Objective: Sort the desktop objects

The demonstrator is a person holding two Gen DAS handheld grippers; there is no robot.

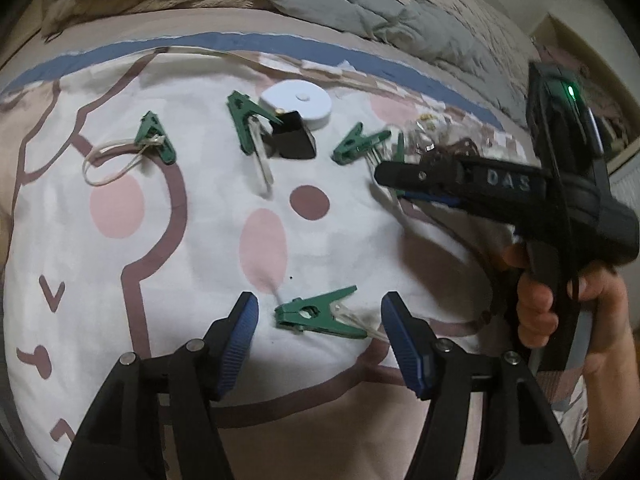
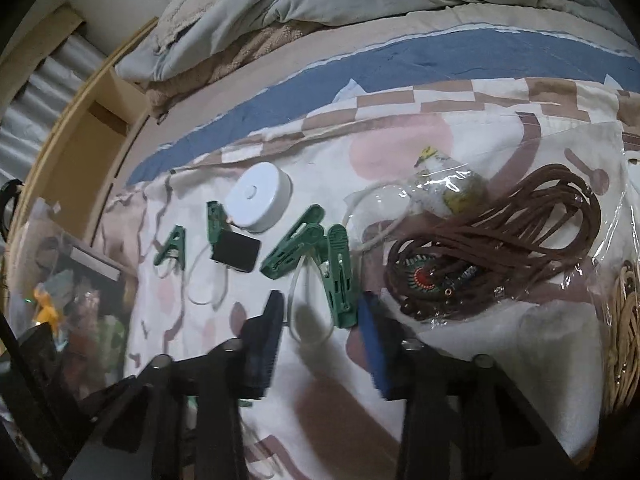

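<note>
Both tongs stand released over a bed spread with a cartoon-print sheet (image 1: 168, 264). The left tongs (image 1: 318, 320) straddle a green clip (image 1: 316, 314) at the lower centre of the left wrist view; the blue pads sit clear of it on either side, so nothing is gripped. The right tongs (image 2: 322, 334) gape less widely, with another green clip (image 2: 340, 280) and its pale cord loop (image 2: 308, 312) lying between the pads at the centre of the right wrist view, apparently untouched. More green clips lie scattered toward the upper middle of both views beside a white round puck (image 2: 258, 196) and a small black block (image 2: 236, 254); a bag of brown cord (image 2: 500, 236) lies to the right. The likely trouble is the loops: each clip trails a thin cord, and closing on the cord rather than the plastic body would probably let the clip swing or slip free. The bedding is soft, so a clip pressed from above may sink or tilt away from the pads. The right-hand clip also touches a neighbouring clip (image 2: 292, 242), which could be dragged along.
</note>
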